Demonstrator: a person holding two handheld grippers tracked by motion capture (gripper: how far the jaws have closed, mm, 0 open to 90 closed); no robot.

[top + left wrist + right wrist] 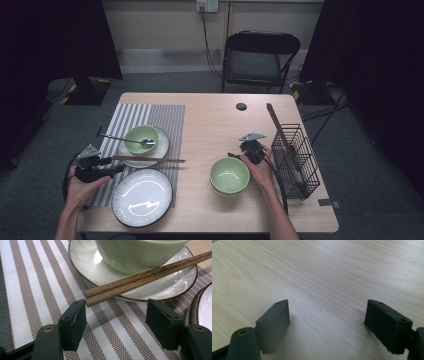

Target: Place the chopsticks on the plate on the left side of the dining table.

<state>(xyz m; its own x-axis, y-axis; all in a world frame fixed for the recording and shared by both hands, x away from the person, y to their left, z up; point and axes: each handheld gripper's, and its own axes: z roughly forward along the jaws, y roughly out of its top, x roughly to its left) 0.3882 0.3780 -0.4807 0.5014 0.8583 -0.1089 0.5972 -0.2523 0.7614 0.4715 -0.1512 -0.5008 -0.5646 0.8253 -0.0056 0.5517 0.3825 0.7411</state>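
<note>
A pale wooden table stands on grey carpet before a black folding chair. The left gripper, jaws apart, sits at the chopsticks lying across the small plate; their far ends are cut off. The right gripper gapes over bare wood.

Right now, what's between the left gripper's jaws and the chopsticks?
Just bare striped placemat; in the left gripper view the open left gripper sits just short of the chopsticks.
</note>
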